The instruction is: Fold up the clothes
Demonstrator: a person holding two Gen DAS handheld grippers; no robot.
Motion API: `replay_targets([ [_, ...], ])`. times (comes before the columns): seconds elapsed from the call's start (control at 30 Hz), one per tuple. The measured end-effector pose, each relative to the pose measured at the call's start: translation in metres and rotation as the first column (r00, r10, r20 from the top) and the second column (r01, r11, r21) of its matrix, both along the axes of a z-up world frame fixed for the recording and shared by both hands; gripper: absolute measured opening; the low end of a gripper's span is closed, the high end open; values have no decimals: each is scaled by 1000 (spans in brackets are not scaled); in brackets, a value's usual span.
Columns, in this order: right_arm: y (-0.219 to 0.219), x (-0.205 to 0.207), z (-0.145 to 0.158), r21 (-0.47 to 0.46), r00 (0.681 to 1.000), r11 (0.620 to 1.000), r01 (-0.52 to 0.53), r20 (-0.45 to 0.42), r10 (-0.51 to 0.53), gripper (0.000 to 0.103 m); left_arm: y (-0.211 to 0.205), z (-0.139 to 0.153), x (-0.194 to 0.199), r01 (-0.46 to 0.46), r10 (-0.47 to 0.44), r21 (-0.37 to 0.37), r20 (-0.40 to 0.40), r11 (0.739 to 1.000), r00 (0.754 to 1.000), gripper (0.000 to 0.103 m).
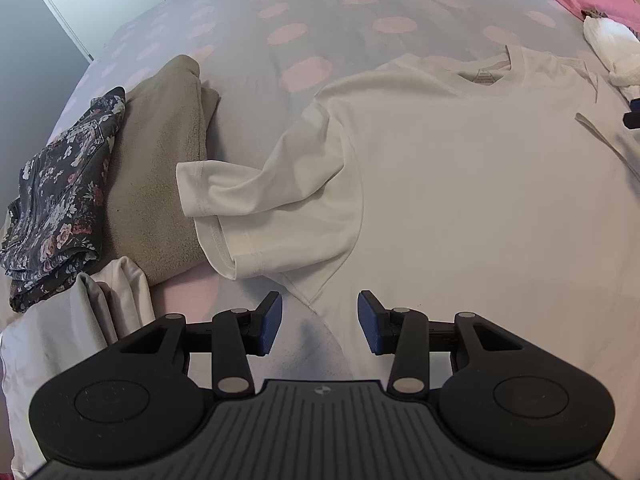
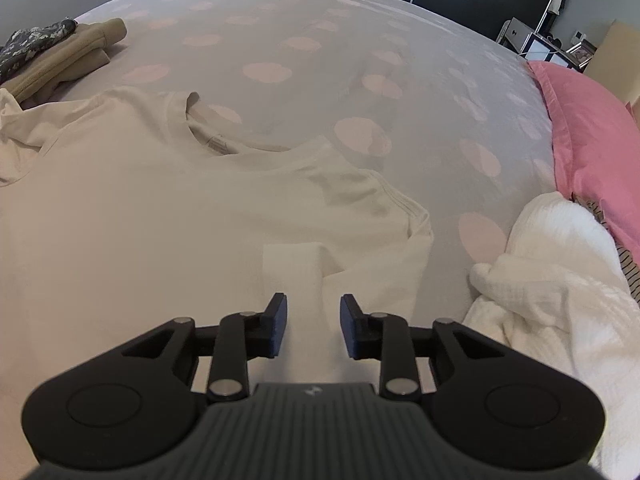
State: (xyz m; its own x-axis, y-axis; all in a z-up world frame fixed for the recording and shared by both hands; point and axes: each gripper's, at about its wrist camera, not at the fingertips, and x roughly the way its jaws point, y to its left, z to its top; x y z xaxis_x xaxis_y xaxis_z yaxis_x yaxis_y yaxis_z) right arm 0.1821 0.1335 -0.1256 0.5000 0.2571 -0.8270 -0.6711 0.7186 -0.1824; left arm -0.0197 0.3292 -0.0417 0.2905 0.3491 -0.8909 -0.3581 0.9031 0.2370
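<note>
Smooth white t-shirt (image 1: 460, 184) flat on dotted bedspread (image 1: 304, 12); both grippers' fingers apart, empty.

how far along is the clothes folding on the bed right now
Done: a floral garment and a tan one lie folded at the left. In hand: the white T-shirt is spread flat, its right sleeve already turned in; the left sleeve is still out. Both the left tongs and right tongs are open and empty. Left: finishing this shirt, then the white pile.
</note>
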Motion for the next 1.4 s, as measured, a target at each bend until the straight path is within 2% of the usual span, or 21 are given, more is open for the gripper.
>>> replay_targets([
  [0.23,34,7,-22,-34,999,999,-33,22,33,35,3,-3,0,-7,7,-4,-11,1000,1000,40],
  [0.4,44,25,-41,-82,999,996,31,15,-29,33,7,-6,0,-13,13,-9,-19,1000,1000,40],
  [0.47,40,32,-43,-64,998,996,60,-10,-61,26,8,-6,1,-15,15,-11,-20,1000,1000,40],
  [0.53,36,36,-41,-52,996,996,79,-27,-80,13,8,-6,2,-16,15,-14,-18,1000,1000,40],
  [0.7,25,36,-22,28,994,996,83,-71,-81,9,5,-7,2,-4,4,-12,-23,1000,1000,40],
  [0.77,22,30,-10,64,996,997,42,-81,-36,9,4,-8,3,0,0,-10,-24,1000,1000,40],
  [0.87,20,22,-8,64,990,997,-36,-134,44,9,3,-7,3,-1,1,-8,-24,1000,1000,40],
  [0.97,19,14,-9,58,977,993,-102,-184,111,17,1,-9,3,3,-3,-5,-29,1000,1000,40],
  [1.0,19,10,-10,48,976,993,-112,-181,119,26,1,-9,3,5,-5,-4,-32,1000,999,40],
  [1.03,19,7,-10,37,977,992,-123,-171,127,27,0,-9,3,7,-7,-3,-31,1000,999,40],
  [1.1,17,1,-8,29,978,990,-136,-157,139,27,0,-8,3,9,-9,-2,-31,1000,999,40],
  [1.23,6,-1,5,70,983,991,-110,-142,120,31,0,-7,2,6,-6,-2,-24,1000,1000,40],
  [1.4,-9,-10,9,23,988,994,-111,-107,113,32,0,-7,3,5,-5,0,-26,1000,1000,40],
])
